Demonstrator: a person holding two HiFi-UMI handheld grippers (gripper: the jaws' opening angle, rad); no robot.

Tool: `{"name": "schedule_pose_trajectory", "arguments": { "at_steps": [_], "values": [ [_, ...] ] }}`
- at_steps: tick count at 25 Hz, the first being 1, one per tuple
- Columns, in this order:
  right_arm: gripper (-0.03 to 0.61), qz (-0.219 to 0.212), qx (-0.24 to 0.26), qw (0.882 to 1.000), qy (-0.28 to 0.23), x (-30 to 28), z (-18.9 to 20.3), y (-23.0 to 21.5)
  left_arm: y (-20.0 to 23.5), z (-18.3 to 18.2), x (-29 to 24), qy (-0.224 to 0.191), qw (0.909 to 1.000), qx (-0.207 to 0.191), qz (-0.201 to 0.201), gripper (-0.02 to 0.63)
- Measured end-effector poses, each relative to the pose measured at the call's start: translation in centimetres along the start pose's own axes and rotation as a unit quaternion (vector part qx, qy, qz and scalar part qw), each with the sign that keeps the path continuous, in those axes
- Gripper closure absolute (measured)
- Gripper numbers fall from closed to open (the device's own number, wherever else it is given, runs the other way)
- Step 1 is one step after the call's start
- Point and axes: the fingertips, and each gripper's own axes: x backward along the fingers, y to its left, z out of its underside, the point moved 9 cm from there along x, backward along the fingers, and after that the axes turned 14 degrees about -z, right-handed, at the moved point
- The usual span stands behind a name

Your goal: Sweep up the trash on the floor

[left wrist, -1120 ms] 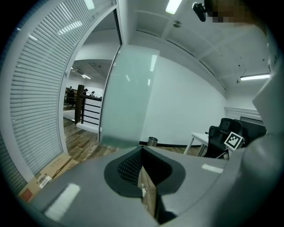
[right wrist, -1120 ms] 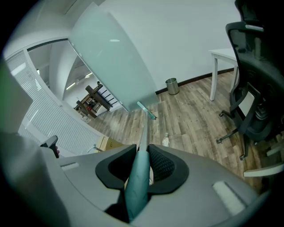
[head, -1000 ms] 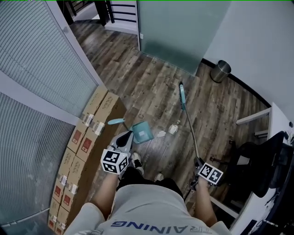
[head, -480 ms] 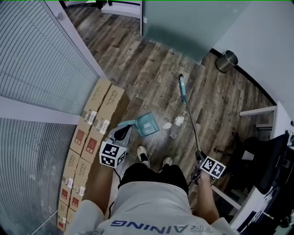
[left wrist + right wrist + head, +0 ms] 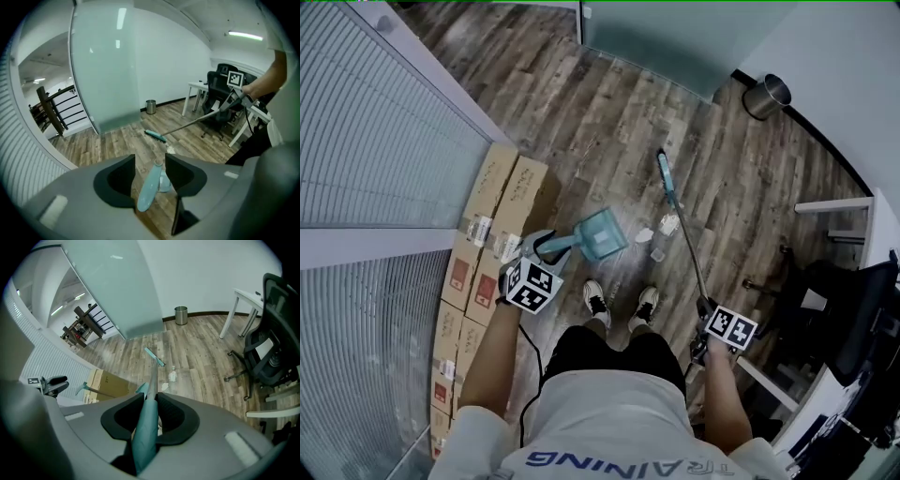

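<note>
A teal dustpan (image 5: 602, 234) lies on the wood floor ahead of the person's shoes. Its handle (image 5: 149, 190) points back between the jaws of my left gripper (image 5: 547, 247), which have just been opening; there is a gap beside the handle and the pads do not press it. My right gripper (image 5: 705, 325) is shut on the broom's teal grip (image 5: 146, 427). The long shaft runs forward to the broom head (image 5: 664, 172) on the floor. White crumpled trash (image 5: 644, 235) and a small bottle (image 5: 667, 225) lie between the dustpan and the shaft.
Cardboard boxes (image 5: 502, 216) line the slatted wall on the left, close to my left gripper. A metal bin (image 5: 767, 96) stands at the far wall. A black office chair (image 5: 825, 314) and a white desk (image 5: 881, 234) fill the right side. A frosted glass panel (image 5: 666, 42) stands ahead.
My left gripper has come down to the dustpan's handle, which now lies between its jaws. The right gripper has shifted a little with the broom still in it.
</note>
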Motion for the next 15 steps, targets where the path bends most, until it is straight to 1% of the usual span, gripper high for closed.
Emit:
{"name": "schedule_pose_trajectory", "arguments": {
  "at_steps": [3,7,10,15],
  "values": [
    [0.471,-0.001,-0.005,1.000,0.007,-0.4,0.6,-0.7,-1.2,0.3,-2.5,0.027,0.9987,-0.038,0.023,0.400],
    [0.471,0.001,-0.011,1.000,0.014,-0.3,1.1,-2.1,-2.9,1.1,-4.7,0.059,0.9948,-0.070,0.045,0.400],
    [0.471,0.003,-0.015,1.000,0.016,-0.1,1.6,-3.2,-3.9,2.1,-5.7,0.082,0.9913,-0.089,0.053,0.403],
    [0.471,0.011,-0.021,0.999,0.022,0.6,2.0,-4.6,-4.3,2.5,-7.3,0.099,0.9871,-0.116,0.050,0.420]
  ]
}}
